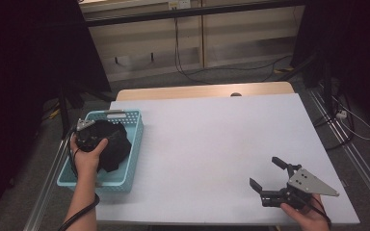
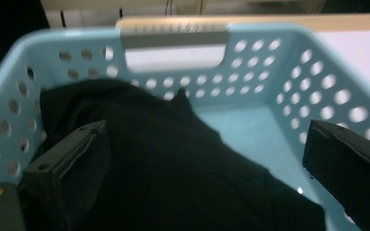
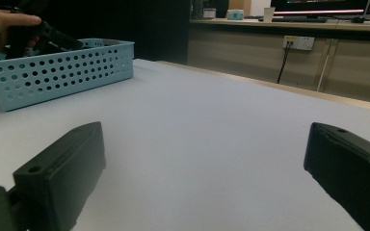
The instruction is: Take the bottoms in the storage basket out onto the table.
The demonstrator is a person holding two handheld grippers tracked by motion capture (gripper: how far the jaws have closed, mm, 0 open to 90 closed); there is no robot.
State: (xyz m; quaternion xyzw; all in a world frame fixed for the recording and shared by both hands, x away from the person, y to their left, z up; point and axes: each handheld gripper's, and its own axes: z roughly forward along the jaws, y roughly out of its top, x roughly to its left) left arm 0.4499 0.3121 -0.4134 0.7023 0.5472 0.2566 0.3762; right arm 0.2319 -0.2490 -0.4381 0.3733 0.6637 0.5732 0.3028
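Observation:
A light blue perforated basket (image 1: 136, 139) stands at the table's left edge with a black cloth (image 1: 116, 149) lying inside it. My left gripper (image 1: 92, 131) hangs over the basket, jaws wide apart above the black cloth (image 2: 173, 159), with nothing clamped between them. The basket's far wall and handle slot (image 2: 176, 48) lie straight ahead in the left gripper view. My right gripper (image 1: 268, 174) rests low near the table's front right corner, open and empty, pointing left across the white tabletop (image 3: 197, 125) toward the basket (image 3: 62, 72).
The white table surface (image 1: 212, 139) stretches between the basket and the right gripper. A wooden strip (image 1: 202, 90) runs along the far edge. Cables lie on the floor beyond the table, and a metal rail (image 1: 351, 154) runs along the right side.

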